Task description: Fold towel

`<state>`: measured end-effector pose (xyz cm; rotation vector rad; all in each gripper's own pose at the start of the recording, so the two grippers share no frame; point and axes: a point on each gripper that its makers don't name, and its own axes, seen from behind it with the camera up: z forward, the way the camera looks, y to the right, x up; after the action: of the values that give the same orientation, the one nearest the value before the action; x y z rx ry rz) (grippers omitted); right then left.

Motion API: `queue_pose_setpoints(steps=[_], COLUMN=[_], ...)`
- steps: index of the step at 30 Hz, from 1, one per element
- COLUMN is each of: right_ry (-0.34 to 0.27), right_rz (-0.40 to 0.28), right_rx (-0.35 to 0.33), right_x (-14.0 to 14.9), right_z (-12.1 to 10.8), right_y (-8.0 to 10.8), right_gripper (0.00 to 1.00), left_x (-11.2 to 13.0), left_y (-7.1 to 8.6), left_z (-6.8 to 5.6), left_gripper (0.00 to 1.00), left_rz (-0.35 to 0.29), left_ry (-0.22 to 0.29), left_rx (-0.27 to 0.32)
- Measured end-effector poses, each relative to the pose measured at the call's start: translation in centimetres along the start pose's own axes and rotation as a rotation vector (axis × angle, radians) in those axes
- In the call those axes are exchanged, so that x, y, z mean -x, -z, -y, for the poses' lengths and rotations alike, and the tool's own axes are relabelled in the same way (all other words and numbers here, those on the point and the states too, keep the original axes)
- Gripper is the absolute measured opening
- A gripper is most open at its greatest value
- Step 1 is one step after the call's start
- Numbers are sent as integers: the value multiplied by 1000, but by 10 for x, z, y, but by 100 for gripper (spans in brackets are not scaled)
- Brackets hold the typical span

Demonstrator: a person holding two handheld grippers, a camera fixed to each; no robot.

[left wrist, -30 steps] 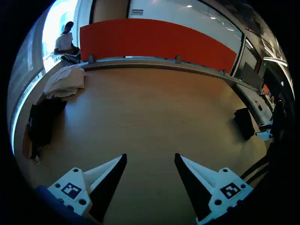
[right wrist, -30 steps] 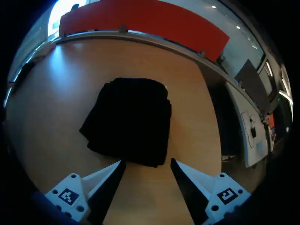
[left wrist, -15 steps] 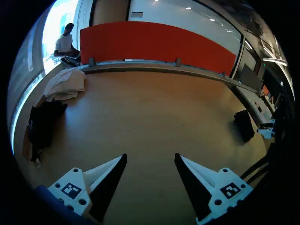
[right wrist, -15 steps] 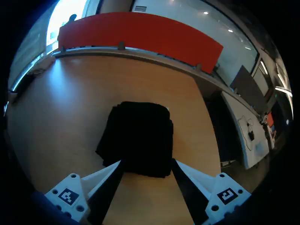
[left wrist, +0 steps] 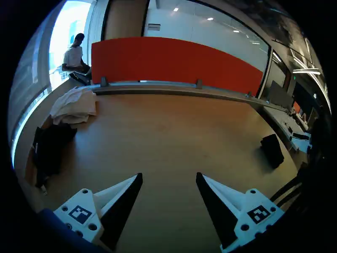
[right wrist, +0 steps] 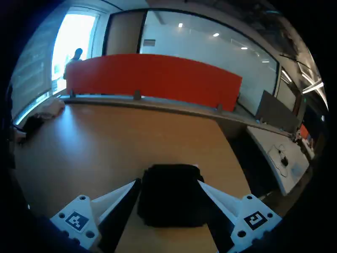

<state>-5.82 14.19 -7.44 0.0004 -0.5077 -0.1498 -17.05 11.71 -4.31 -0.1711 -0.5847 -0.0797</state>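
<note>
Right gripper (right wrist: 167, 182) jaws spread, folded black fabric towel (right wrist: 170, 196) lying flat between them, contact unclear. Left gripper (left wrist: 168, 174) jaws spread above light wooden table (left wrist: 168, 126). In left gripper view, crumpled cream cloth (left wrist: 73, 105) at 10 o'clock.

In the right gripper view, the towel (right wrist: 170, 198) lies on the tabletop (right wrist: 105, 139) between the parted jaws of your right gripper (right wrist: 167, 181), near the right edge. In the left gripper view, your left gripper (left wrist: 168, 175) is above bare tabletop, well apart from the towel at far right. A cloth heap (left wrist: 73, 105) lies in the far left corner, with a bundle (left wrist: 50, 147) before it. A divider panel (left wrist: 177, 59) stands along the far edge, and a person (left wrist: 75, 57) sits behind it.
</note>
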Motion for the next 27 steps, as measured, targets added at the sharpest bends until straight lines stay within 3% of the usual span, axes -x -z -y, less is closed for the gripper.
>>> queue_pose_setpoints(steps=[8, 17, 27], right_ry=[-21, -64, -92], right_rz=[-137, -224, -316], right_rx=[33, -4, -4], right_x=[-39, -74, -117], right_z=[11, 34, 67], right_y=[0, -1, 0], right_gripper=[93, 93, 93], left_x=[-24, -51, -88], left_y=[3, 7, 16], left_z=[5, 12, 32], left_gripper=[94, 94, 94], left_rz=[-93, -190, -330], left_ry=[0, -13, -3], left_rx=[-20, -42, -86])
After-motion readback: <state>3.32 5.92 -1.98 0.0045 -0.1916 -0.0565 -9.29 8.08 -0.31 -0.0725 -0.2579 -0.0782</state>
